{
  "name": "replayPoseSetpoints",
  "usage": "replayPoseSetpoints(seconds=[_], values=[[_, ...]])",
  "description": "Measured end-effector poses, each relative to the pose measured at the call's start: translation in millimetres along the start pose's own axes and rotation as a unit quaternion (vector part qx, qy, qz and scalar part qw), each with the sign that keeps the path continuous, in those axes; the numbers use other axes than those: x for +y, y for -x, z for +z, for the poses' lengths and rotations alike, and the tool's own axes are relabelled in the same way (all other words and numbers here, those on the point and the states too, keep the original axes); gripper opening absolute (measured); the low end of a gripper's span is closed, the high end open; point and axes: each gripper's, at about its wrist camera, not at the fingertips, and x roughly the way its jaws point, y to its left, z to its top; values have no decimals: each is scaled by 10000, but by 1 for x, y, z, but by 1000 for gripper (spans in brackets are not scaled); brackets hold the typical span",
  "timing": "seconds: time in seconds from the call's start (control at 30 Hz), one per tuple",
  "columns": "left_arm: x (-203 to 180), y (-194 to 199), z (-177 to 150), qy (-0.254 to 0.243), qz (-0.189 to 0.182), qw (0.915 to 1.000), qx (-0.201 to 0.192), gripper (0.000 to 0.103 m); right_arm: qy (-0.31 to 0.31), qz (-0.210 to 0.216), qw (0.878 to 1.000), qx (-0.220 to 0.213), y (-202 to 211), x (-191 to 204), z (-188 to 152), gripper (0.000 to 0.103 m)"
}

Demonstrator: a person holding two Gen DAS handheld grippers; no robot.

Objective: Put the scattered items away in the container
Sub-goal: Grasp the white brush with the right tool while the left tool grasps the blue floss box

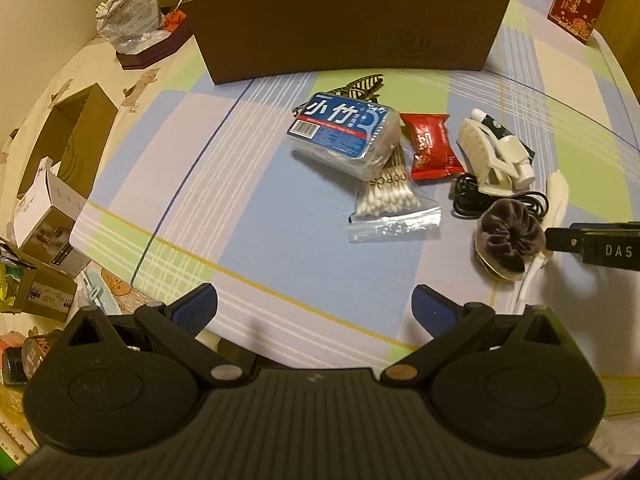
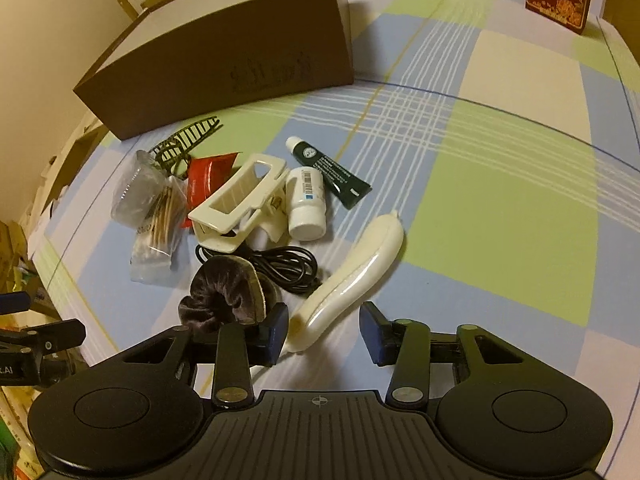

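The left gripper [image 1: 314, 304] hangs low over the checked cloth [image 1: 248, 240], its fingers spread wide and empty. To the right lies the pile: the blue floss box [image 1: 340, 132] on the cotton swab bag [image 1: 390, 204], then the red packet [image 1: 432, 148], with the brown box [image 1: 348, 28] far behind them. The right gripper [image 2: 323, 334] is released around the near end of the cream hair clip [image 2: 352, 268], not yet closed on it. Its left finger touches the velvet scrunchie [image 2: 228, 292]. I think closing now may pinch the scrunchie too, or the smooth clip may slip out.
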Motion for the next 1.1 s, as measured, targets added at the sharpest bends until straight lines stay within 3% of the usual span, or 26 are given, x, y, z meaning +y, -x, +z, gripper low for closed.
replayPoseSetpoints(seconds=[0.13,0.23,0.43,0.73,0.77,0.83,1.0,1.07,1.1], values=[[5,-5,7,-24,-28,10000,30,102,-79,-85,9999,8,-6,0,2,47],[8,-8,13,-66,-73,9999,44,102,-45,-190,9998,2,-11,1,2,34],[10,-15,24,-243,-144,9996,81,102,263,-270,9993,11,-10,-2,0,23],[12,-22,36,-474,-238,9985,103,102,389,-653,9971,-10,7,-28,-14,23],[12,-23,38,-500,-244,9984,103,102,377,-651,9972,-26,8,-30,-16,26],[12,-23,40,-540,-249,9982,95,102,368,-713,9967,-127,12,-31,-20,72],[12,-26,46,-630,-275,9976,62,102,415,-858,9949,-329,16,-27,-24,72],[13,-27,48,-663,-309,9973,51,102,395,-948,9942,-320,13,-26,-25,64],[13,-28,49,-680,-350,9971,37,102,397,-983,9939,-299,11,-26,-25,43]])
